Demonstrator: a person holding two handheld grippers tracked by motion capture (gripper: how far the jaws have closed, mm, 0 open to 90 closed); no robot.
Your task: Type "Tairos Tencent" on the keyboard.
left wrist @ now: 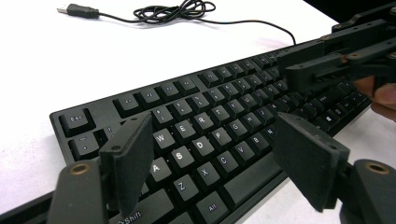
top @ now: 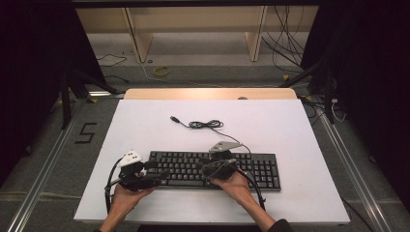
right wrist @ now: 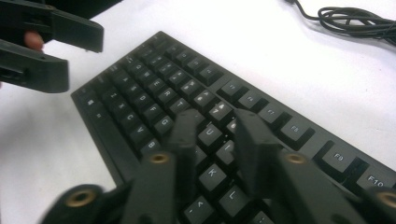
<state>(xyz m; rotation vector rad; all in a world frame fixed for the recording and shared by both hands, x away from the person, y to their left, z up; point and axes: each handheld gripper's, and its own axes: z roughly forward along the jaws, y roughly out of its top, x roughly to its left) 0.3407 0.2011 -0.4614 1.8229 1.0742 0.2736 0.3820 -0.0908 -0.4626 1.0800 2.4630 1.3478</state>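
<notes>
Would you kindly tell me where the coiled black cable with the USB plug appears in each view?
High view: coiled cable lies on the table behind the keyboard, centre.
Left gripper view: top centre, beyond the keyboard.
Right gripper view: top right corner.
Shared landmark: the keyboard.

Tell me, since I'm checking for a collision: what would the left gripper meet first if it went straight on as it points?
Probably the keyboard: its open jaws aim down at the left-hand letter keys.
</notes>
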